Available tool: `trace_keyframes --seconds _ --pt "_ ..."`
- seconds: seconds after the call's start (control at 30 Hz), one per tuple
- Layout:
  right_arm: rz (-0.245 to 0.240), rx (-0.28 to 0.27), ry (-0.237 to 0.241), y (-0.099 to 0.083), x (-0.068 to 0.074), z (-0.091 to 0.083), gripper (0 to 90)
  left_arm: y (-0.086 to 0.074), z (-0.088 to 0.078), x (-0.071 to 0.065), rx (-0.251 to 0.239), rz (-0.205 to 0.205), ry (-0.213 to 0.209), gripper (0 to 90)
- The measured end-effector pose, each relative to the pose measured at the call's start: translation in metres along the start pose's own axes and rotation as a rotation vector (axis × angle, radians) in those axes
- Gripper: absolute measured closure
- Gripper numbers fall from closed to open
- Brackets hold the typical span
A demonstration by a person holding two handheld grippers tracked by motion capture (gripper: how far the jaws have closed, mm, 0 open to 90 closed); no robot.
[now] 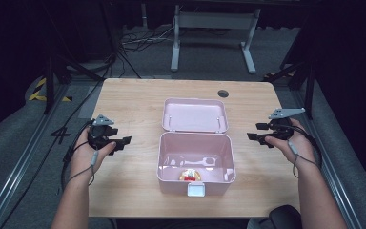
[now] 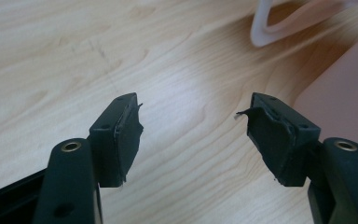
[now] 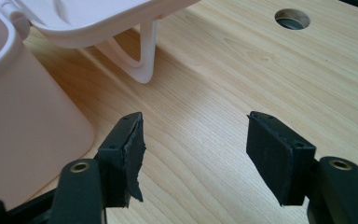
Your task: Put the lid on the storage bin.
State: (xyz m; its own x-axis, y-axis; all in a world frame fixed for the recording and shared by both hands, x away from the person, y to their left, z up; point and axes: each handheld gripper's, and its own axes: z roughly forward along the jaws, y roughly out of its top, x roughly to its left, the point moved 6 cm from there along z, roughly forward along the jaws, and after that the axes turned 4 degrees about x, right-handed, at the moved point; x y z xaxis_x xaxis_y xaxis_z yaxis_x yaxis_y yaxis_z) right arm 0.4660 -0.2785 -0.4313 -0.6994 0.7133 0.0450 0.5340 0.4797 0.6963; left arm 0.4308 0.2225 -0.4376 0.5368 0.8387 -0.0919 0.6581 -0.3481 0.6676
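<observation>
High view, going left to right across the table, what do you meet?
Left gripper with open jaws → pink box, lid open → right gripper with open jaws.

Black left gripper [image 1: 124, 140], black right gripper [image 1: 253, 132], grey three-cornered plates, trailing grey cables, brass-ringed screw holes

A lab: bare wooden table [image 1: 124, 100], floor cables [image 1: 138, 40], black curtains.
</observation>
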Motion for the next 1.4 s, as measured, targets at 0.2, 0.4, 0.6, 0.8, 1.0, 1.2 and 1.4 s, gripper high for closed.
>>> trace_keyframes --seconds 0.2,0.4,0.6,0.8,1.0,1.2,1.4 --pt "0.022 -0.006 0.003 -0.006 0.000 -0.004 37.2 0.011 -0.001 -0.006 -0.034 0.016 -0.030 36.6" --pt "0.010 -0.013 -0.020 -0.008 0.002 -0.009 35.6 0.022 -0.004 -0.012 -0.063 0.020 -0.067 37.6" --pt "-0.022 -0.011 -0.029 -0.013 0.006 -0.010 33.7 0.047 -0.008 -0.022 -0.107 0.061 -0.090 36.8" --pt "-0.023 0.009 -0.032 -0.017 0.009 -0.008 31.6 0.067 -0.001 -0.028 -0.132 0.090 -0.097 35.8" --pt "-0.036 0.007 -0.032 -0.018 0.010 -0.007 30.0 0.085 0.005 -0.027 -0.187 0.124 -0.167 36.2" --pt "-0.035 0.007 -0.028 -0.018 0.010 -0.006 29.9 0.099 0.010 -0.025 -0.190 0.122 -0.172 36.3" --pt "-0.038 0.004 -0.026 -0.019 0.012 -0.005 29.7 0.115 0.019 -0.029 -0.203 0.142 -0.162 35.6"
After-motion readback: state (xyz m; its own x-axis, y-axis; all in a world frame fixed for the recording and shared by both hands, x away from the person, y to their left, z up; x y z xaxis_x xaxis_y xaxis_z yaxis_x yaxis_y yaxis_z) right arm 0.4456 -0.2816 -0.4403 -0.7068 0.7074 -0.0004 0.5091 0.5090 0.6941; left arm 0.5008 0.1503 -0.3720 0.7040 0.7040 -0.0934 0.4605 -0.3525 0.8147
